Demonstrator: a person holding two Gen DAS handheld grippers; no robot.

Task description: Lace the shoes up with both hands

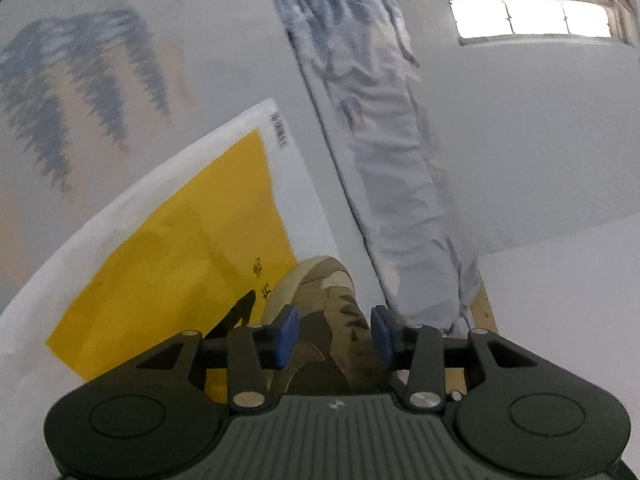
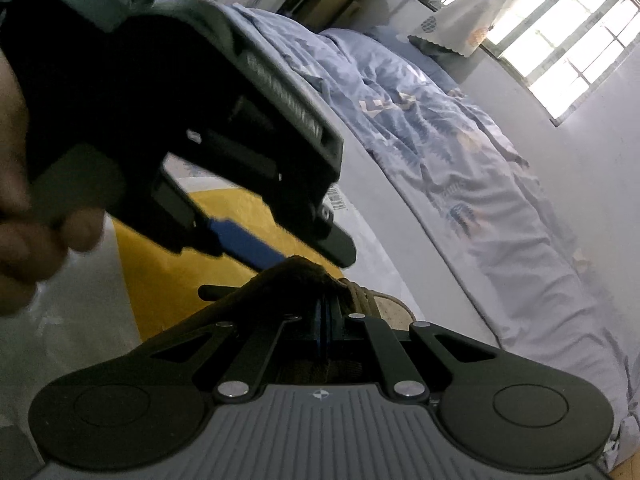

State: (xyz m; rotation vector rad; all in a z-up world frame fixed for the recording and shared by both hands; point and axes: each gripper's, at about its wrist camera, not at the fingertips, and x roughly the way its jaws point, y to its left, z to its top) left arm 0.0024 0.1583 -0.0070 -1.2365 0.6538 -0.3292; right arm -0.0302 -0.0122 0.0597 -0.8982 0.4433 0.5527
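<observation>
A tan and brown shoe [image 1: 320, 292] lies on a yellow and white plastic bag [image 1: 180, 260], toe pointing away. My left gripper [image 1: 335, 334] is open, its blue pads on either side of the shoe's upper and not touching it. In the right wrist view the shoe's dark collar [image 2: 288, 280] rises just ahead of my right gripper [image 2: 324, 332], whose blue pads are pressed together. Whether a lace is pinched between them is hidden. Brown laces [image 2: 360, 296] show beyond the collar. The left gripper's blue pad [image 2: 244, 240] hangs over the shoe, and a hand [image 2: 24, 220] holds that gripper.
A bed with a blue patterned quilt [image 2: 440, 140] runs along the right, its sheet [image 1: 392, 200] hanging down close to the shoe. A bright window [image 2: 568, 48] is in the far wall. A strip of wooden floor [image 1: 486, 308] shows beside the bag.
</observation>
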